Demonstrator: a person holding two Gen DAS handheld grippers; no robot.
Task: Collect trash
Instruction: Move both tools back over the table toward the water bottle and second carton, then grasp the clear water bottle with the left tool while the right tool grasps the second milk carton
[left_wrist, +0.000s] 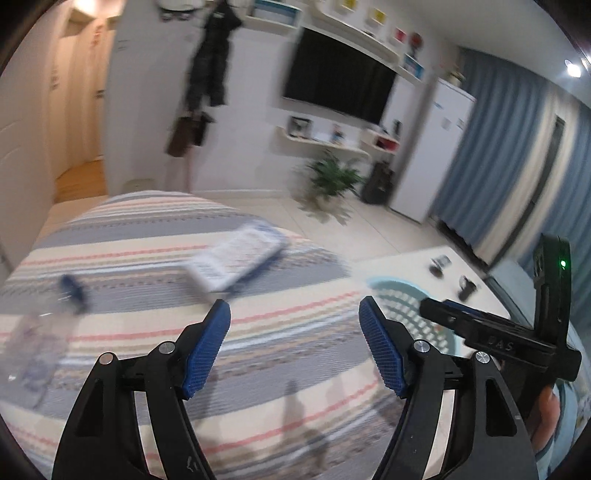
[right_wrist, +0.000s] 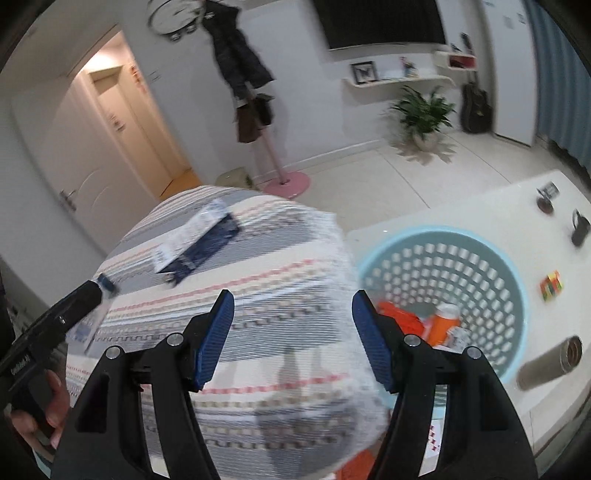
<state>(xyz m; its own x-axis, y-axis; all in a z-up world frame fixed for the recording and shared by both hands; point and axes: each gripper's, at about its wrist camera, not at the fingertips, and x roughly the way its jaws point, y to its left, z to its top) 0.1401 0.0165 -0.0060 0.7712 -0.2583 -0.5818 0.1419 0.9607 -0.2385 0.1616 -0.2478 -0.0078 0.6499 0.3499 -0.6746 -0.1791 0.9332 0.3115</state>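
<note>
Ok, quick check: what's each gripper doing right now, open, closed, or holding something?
Left gripper: open, holding nothing, over the striped bed cover.
Right gripper: open, holding nothing.

Only "DAS" reads, embossed on the right gripper (left_wrist: 495, 332) body; other print is blurred.

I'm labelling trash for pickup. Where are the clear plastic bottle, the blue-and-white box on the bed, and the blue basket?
clear plastic bottle (left_wrist: 35, 343): left wrist view, on its transparent body.
blue-and-white box (right_wrist: 197, 240): right wrist view, on its top face.
blue basket (right_wrist: 480, 280): right wrist view, on its perforated inner wall.
</note>
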